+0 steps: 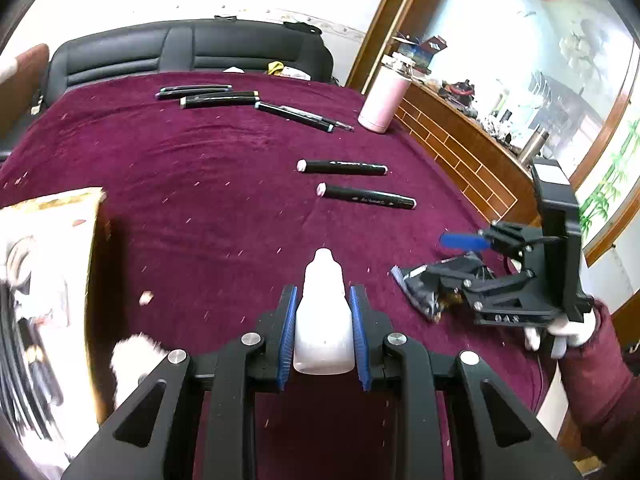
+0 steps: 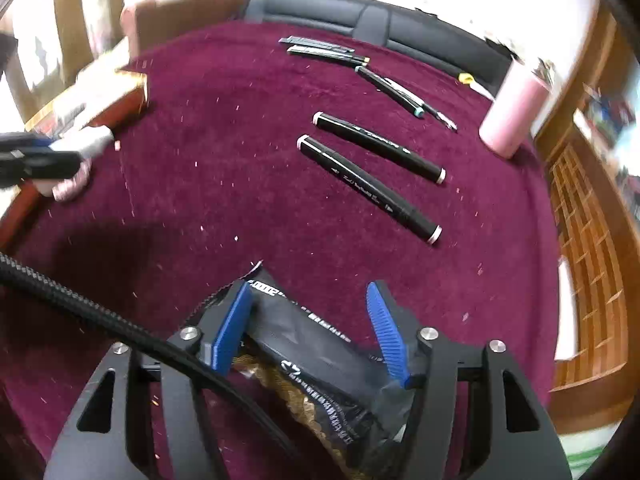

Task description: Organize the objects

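Nearby, left claw (image 1: 323,330) clamping one white bottle (image 1: 324,312), right claw (image 2: 310,328) spread around one black packet (image 2: 320,360), two markers (image 2: 370,188).

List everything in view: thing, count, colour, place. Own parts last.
white bottle: one, white, between left gripper's pads
snack packet: one, black, between right gripper's fingers
near markers: two, black, mid-cloth
far pens: several, dark, far side of cloth
flask: one, pink, upright by wooden ledge
box: one, pale, gold-edged, left
cloth: one, maroon, covers table
sofa: one, black, beyond table
left gripper: black, blue pads, shut on bottle
right gripper: black, blue pads, open around packet
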